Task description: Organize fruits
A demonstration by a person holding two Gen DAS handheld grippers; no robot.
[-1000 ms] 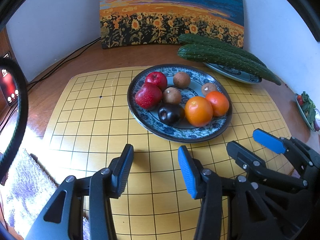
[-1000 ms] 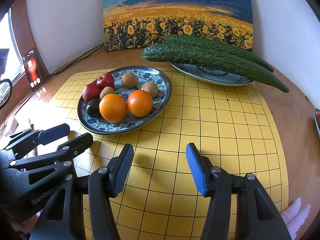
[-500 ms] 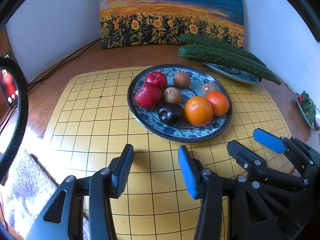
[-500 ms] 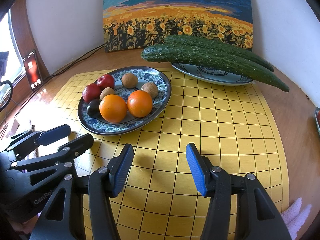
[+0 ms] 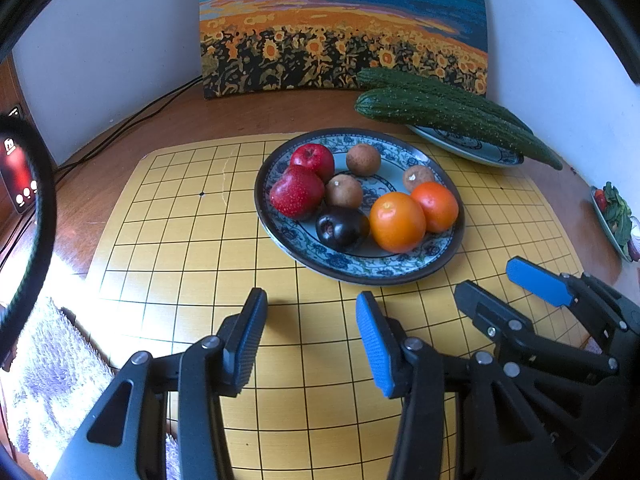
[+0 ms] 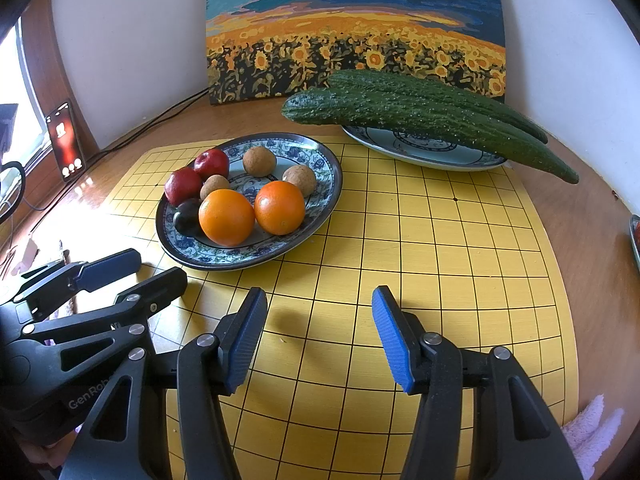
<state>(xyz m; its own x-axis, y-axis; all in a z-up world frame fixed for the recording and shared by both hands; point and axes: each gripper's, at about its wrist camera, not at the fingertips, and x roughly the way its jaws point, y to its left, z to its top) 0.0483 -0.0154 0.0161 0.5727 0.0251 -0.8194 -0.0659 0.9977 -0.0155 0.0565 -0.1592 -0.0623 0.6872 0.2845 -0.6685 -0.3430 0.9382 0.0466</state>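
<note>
A blue patterned plate (image 5: 362,270) (image 6: 320,168) sits on a yellow grid board (image 5: 160,220) (image 6: 440,240). It holds two oranges (image 5: 397,222) (image 6: 226,217), two red apples (image 5: 297,192) (image 6: 183,185), a dark plum (image 5: 342,227) (image 6: 187,216) and three brown round fruits (image 5: 344,191) (image 6: 259,161). My left gripper (image 5: 310,332) (image 6: 134,270) hovers open over the board just in front of the plate, nothing between its fingers. My right gripper (image 6: 320,334) (image 5: 496,288) stands open beside it to the right, also holding nothing.
Two long cucumbers (image 5: 448,114) (image 6: 420,114) lie across a second plate (image 6: 420,148) at the back right. A sunflower painting (image 5: 344,28) leans on the wall. A phone (image 6: 66,140) and cables stand left. A fluffy cloth (image 5: 48,360) lies at the board's near left, a salad dish (image 5: 614,216) far right.
</note>
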